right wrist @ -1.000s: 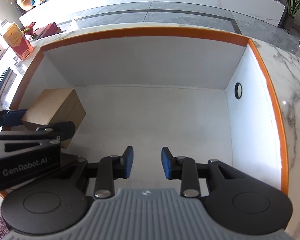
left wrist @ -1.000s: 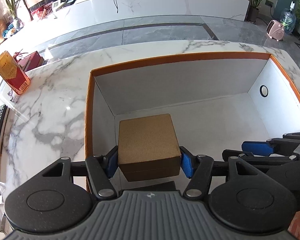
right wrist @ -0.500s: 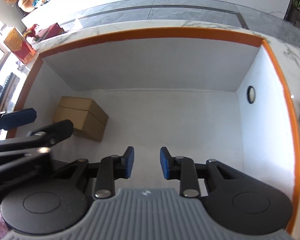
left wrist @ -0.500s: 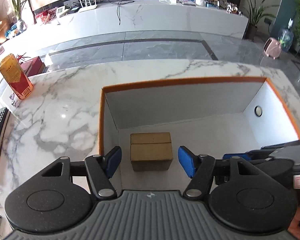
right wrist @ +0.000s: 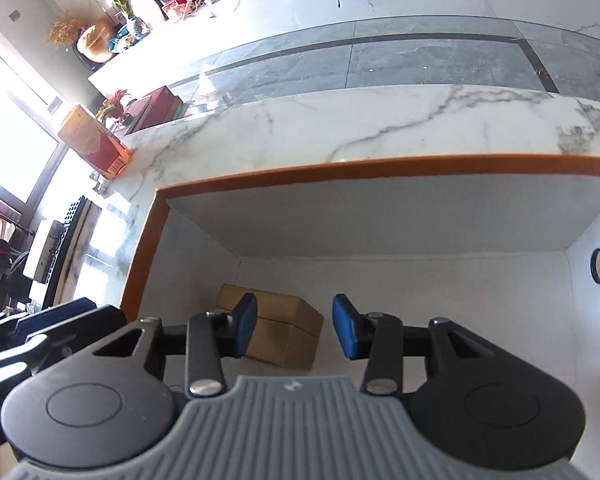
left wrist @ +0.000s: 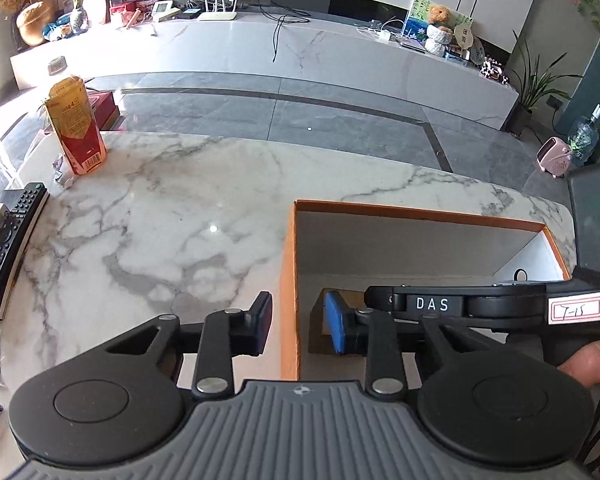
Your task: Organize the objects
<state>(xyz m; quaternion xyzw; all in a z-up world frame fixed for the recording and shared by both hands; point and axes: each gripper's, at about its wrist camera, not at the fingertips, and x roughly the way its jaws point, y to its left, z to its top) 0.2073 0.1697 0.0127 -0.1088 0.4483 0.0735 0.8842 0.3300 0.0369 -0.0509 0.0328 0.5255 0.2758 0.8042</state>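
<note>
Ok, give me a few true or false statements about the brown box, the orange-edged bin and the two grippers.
1. The brown box sits inside the orange-edged bin. True.
2. The left gripper is clamped on the box. False: its fingers hold nothing and straddle the bin's wall.
3. The right gripper holds nothing. True.
4. The bin is full of items. False: only the box shows.
5. A remote control lies on the marble table. True.

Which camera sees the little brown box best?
The right wrist view. There the brown box sits in plain sight on the floor of the orange-rimmed bin. The left wrist view shows only a shadowed sliver, hidden behind gripper parts and the bin wall.
</note>
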